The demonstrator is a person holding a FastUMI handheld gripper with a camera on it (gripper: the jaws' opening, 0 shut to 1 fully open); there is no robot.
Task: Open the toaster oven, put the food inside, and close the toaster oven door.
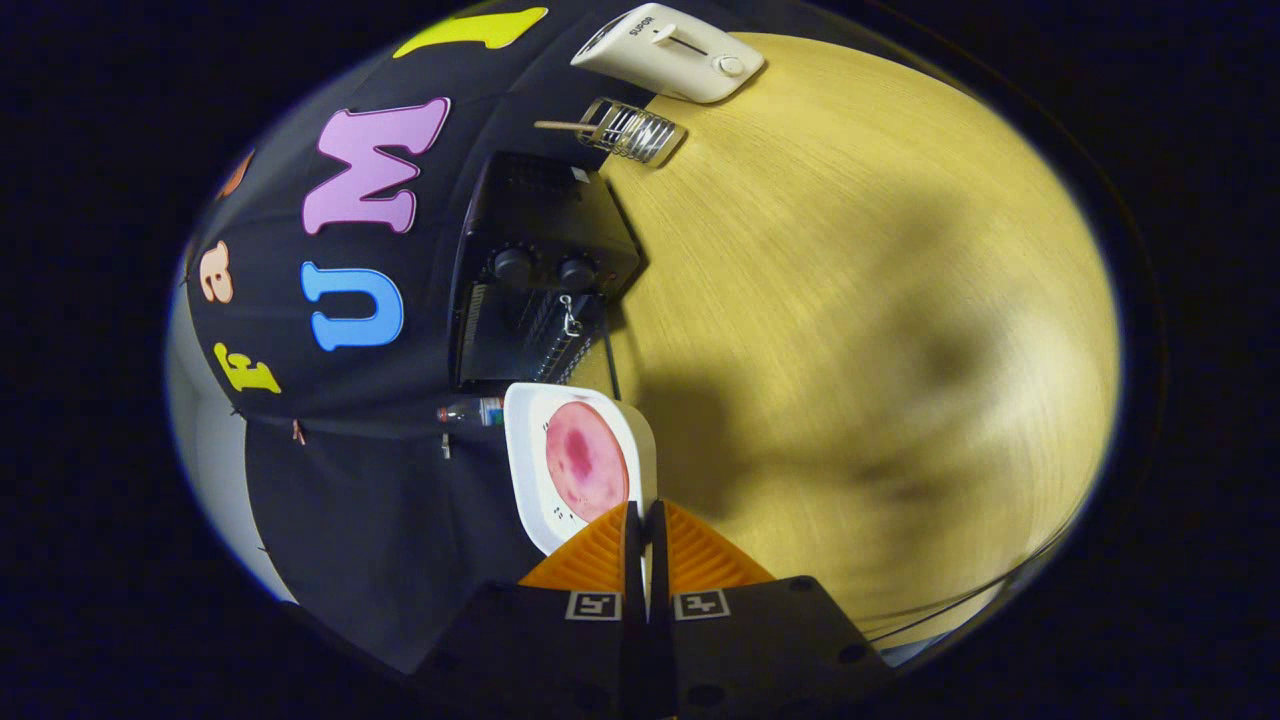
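Gripper (pixel 645 515) fingers clenched on the rim of a white plate (pixel 530 470) carrying a pink slice of food (pixel 585 462), black toaster oven (pixel 535 270) just beyond, door open, on the wooden table (pixel 850 300), white toaster (pixel 668 52) far behind

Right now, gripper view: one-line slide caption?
Gripper shut on white tray of pink food, toaster oven just beyond.

Black toaster oven (pixel 535 275) sitting on the wooden table against the booth wall, at about 11 o'clock beyond the fingers; two round knobs facing the camera, wire rack showing inside, door looking open though hard to tell. White square plate (pixel 530 440) tilting on edge just ahead of the fingers, carrying a round pink slice of food (pixel 585 462), its rim lying at the fingertips
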